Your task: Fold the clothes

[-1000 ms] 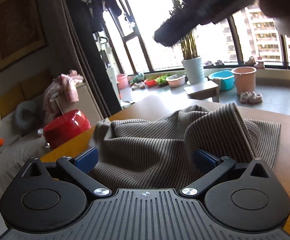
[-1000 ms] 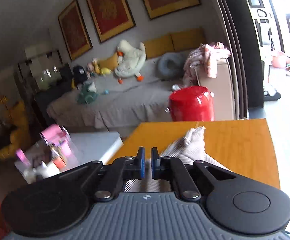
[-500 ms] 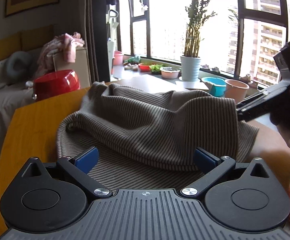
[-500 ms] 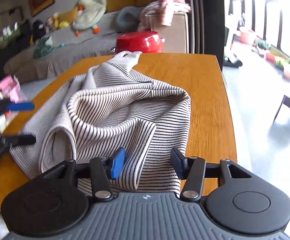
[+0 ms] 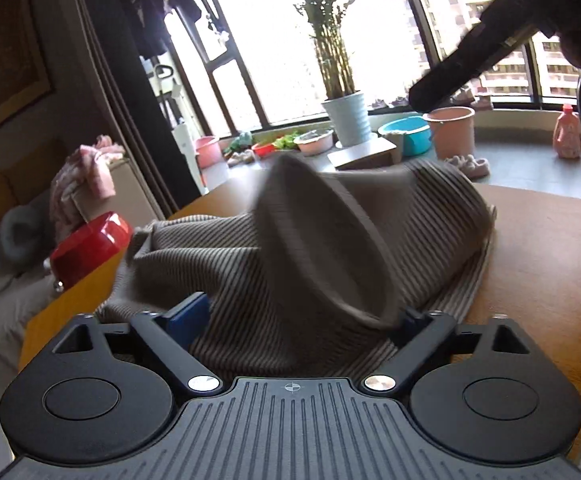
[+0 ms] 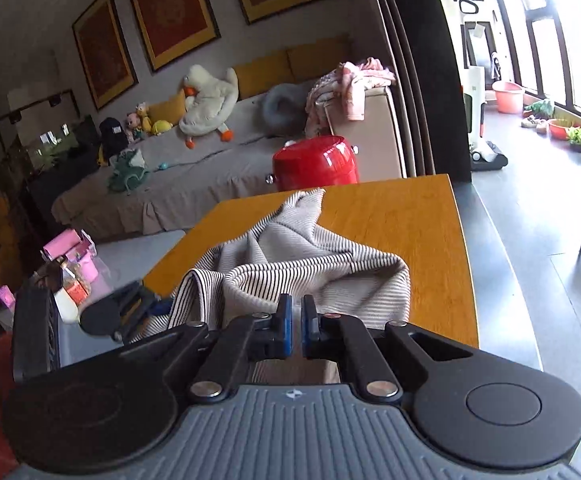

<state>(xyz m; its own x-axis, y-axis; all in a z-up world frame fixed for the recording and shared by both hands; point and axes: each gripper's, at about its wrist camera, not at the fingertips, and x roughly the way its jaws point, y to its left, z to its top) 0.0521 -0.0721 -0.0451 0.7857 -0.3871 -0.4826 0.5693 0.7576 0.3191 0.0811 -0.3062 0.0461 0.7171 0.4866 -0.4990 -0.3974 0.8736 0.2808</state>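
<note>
Right gripper (image 6: 296,326): jaws brought together; whether fabric is pinched cannot be told. Left gripper (image 5: 302,314): jaws closing, raised fold seen between pads, not yet pressed. Striped garment (image 6: 290,256) heaped on wooden table (image 6: 410,216). Red pot (image 6: 314,162) beyond far edge.

One striped garment (image 6: 314,268) on one desk (image 6: 410,216). Three framed pictures (image 6: 174,12) upper left of my right view. One red pot (image 6: 314,164). One potted plant (image 5: 344,116), two pink buckets (image 5: 450,132), one blue basin (image 5: 406,134).
</note>
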